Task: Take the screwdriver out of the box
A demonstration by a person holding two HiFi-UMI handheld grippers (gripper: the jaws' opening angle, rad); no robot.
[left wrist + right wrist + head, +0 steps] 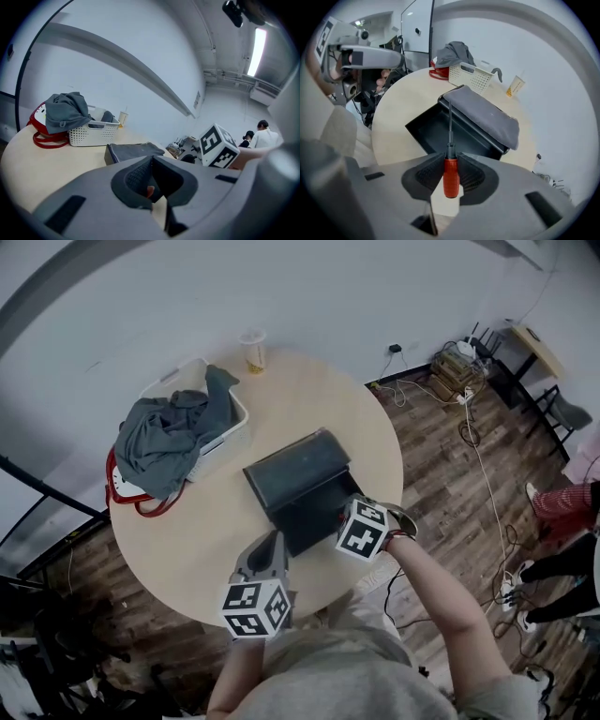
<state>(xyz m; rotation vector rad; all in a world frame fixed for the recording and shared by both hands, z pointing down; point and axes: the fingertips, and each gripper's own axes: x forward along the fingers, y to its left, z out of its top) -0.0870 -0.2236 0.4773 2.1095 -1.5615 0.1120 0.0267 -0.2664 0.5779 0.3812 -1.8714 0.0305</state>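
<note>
A black box [309, 507] lies open in the middle of the round table [187, 540], its lid [298, 463] folded back. Above the box's right edge hangs my right gripper [450, 172], shut on the red handle of a screwdriver [450, 176]. The thin metal shaft [450, 124] points away over the open box [436, 131], clear of its inside. In the head view only this gripper's marker cube [364, 529] shows. Nearer the table's front edge sits my left gripper [273, 544], its jaws shut [151, 174] with nothing clearly held.
A white basket [230, 423] piled with grey clothes [173, 437] stands at the back left, a red bag [131, 495] beside it. A paper cup [253, 351] is at the far edge. Cables [487, 484] and people's legs [572, 531] are on the floor to the right.
</note>
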